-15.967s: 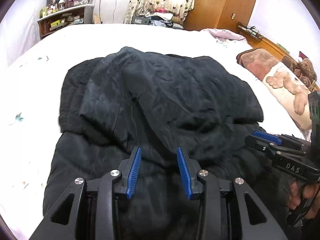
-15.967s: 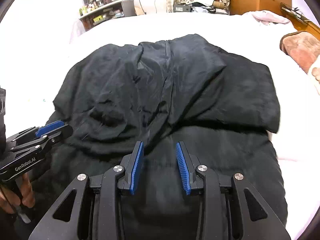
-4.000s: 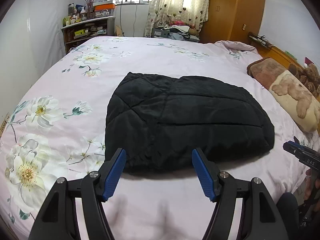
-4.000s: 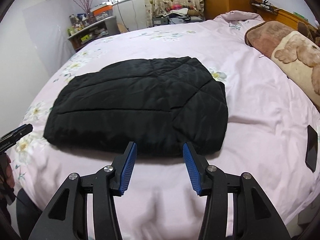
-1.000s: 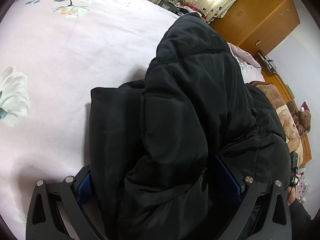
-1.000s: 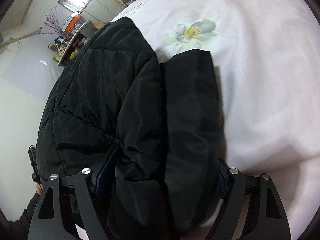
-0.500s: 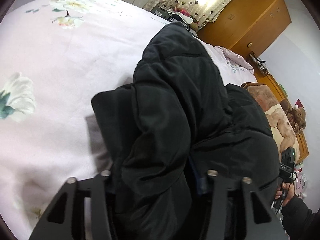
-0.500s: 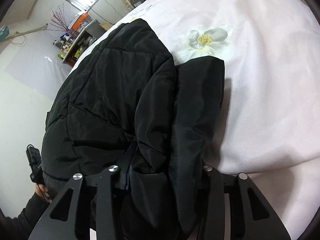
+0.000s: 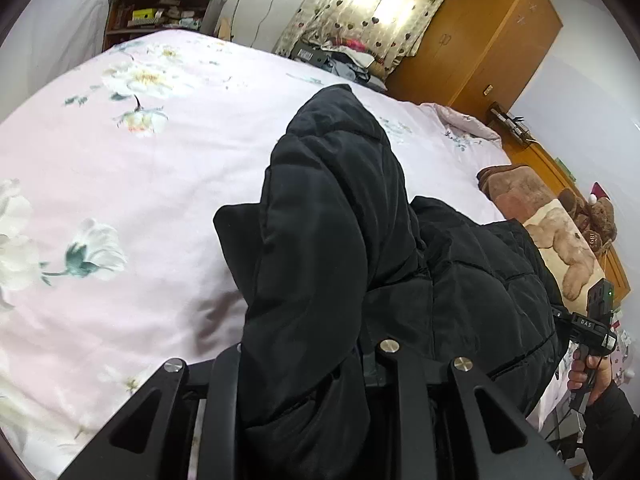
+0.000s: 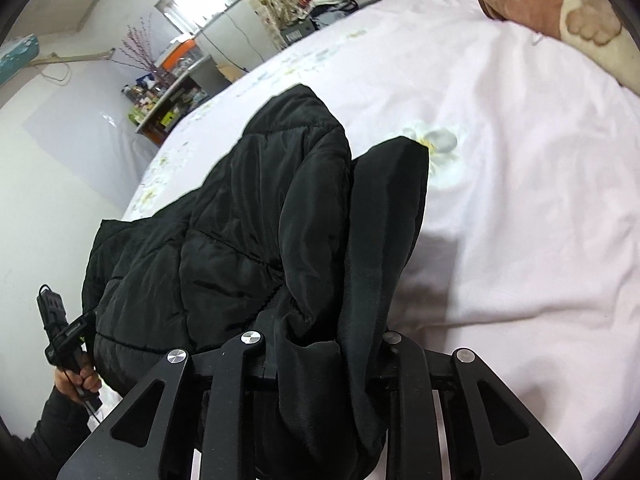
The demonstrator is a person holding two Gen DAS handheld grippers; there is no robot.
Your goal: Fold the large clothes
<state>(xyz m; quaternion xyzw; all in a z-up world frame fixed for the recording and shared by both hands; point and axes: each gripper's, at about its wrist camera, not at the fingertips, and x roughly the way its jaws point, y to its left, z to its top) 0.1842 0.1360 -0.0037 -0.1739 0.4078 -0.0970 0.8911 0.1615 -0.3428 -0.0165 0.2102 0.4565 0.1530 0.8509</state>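
Black padded jacket (image 9: 328,240) is folded into a thick bundle, clamped at both near corners and lifted clear of the bed there; the far part sags toward the pink floral bedsheet (image 9: 120,168).

Left gripper (image 9: 308,356): jaws have just been closing, with the jacket edge between them. Fabric bulges out over both arms and hides the blue pads. Reads as pinching the jacket's left near corner. A flap of the lower layer sticks out to the left of the bundle, casting a shadow on the sheet below.

Right gripper (image 10: 320,344): same story, jaws have just been closing onto the jacket's right near corner (image 10: 352,240). Layers are bunched between the arms and pads can't be seen. A smoother lining panel hangs along the right side of the quilted outer layer.

Cross-views: the right gripper's body (image 9: 592,324) shows at the far right of the left wrist view, with the person's hand (image 9: 588,372) on its handle. The left gripper's body (image 10: 68,336) shows at the lower left of the right wrist view, with a hand (image 10: 76,380) in a dark sleeve. The jacket spans between the two.

Background: a brown teddy-print pillow (image 9: 560,236) on the right side of the bed, a wooden wardrobe (image 9: 480,36), a heart-print curtain (image 9: 372,8), and a cluttered shelf (image 9: 160,12) at the far wall.
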